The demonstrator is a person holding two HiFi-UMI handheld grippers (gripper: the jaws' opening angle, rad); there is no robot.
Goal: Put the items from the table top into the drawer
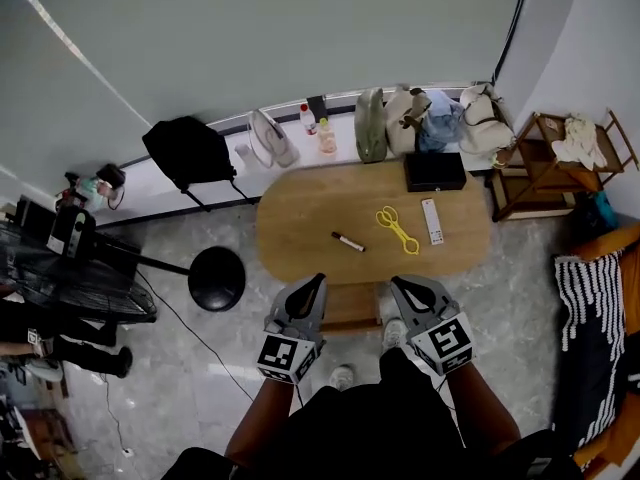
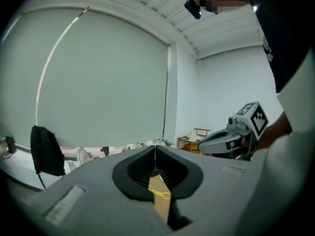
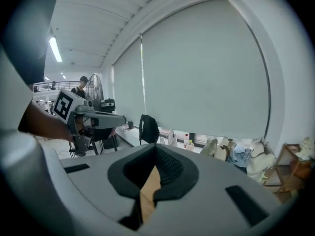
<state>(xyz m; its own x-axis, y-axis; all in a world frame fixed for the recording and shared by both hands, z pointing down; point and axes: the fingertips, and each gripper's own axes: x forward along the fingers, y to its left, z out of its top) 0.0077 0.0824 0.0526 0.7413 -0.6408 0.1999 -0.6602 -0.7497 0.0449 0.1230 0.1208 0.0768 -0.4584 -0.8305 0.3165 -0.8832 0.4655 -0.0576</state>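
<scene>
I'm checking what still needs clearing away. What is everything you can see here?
table: one, light wood, oval, centre
scissors: one, yellow, on table, right of middle
pen: one, dark, on table, left of scissors
remote: one, white, on table, right of scissors
box: one, black, table's far right edge
backpack: one, black, by the wall, left
bags: several, pale, behind table
shelf: one, wooden, right of table
left claw: grey, shut, empty
right claw: grey, shut, empty
</scene>
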